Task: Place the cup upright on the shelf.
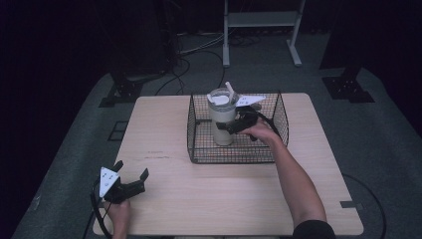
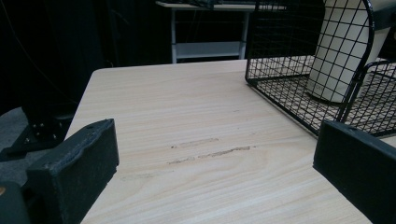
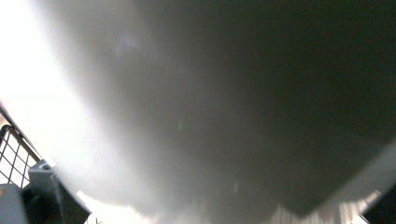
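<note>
While the tumbler (image 1: 222,119) stands upright in the wire basket (image 1: 278,119), the right gripper (image 1: 230,126) pinches its side. Well apart, the left gripper (image 1: 131,175) rests near the table (image 1: 199,199) corner, jaws spread.

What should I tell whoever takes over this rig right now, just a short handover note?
Right gripper: inside the wire basket, jaws around the cream tumbler; it looks clamped on it, but I cannot tell for sure.
Left gripper: open, empty, resting near the table's front left corner.
Tumbler: upright on the basket floor, lid and straw on.
Done: the tumbler is in the basket.
Left: probably to lift it out or to let it go; check the grip first.
</note>
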{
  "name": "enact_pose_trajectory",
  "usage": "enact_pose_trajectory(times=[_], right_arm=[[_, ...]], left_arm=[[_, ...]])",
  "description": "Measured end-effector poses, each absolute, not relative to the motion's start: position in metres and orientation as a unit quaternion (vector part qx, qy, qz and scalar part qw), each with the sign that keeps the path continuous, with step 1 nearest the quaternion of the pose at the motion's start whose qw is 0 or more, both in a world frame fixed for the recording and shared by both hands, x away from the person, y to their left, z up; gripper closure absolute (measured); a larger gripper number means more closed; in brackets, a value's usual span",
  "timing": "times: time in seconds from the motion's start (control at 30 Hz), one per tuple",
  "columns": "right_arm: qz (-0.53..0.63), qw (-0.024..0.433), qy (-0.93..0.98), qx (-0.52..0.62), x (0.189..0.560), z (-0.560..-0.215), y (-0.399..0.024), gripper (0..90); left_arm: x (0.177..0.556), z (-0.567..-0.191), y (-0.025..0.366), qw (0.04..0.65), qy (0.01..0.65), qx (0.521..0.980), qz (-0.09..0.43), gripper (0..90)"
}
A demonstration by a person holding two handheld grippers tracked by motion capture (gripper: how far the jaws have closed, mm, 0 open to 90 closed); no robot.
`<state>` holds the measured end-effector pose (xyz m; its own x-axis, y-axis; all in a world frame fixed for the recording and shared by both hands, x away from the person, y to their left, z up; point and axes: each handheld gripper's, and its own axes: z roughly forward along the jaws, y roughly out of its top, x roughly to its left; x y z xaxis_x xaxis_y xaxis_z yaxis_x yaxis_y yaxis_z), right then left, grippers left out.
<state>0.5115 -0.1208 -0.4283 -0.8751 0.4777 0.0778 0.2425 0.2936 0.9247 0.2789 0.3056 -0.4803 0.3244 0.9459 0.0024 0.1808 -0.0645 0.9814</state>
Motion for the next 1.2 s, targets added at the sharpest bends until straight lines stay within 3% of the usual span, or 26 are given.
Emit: enact_pose_trajectory(times=[1.2], right_arm=[[0.53, 0.115, 0.811, 0.221, 0.503, -0.423, -0.133, 0.0]], left_arm=[[0.279, -0.48, 0.305, 0.518, 0.447, 0.629, 0.37, 0.0]])
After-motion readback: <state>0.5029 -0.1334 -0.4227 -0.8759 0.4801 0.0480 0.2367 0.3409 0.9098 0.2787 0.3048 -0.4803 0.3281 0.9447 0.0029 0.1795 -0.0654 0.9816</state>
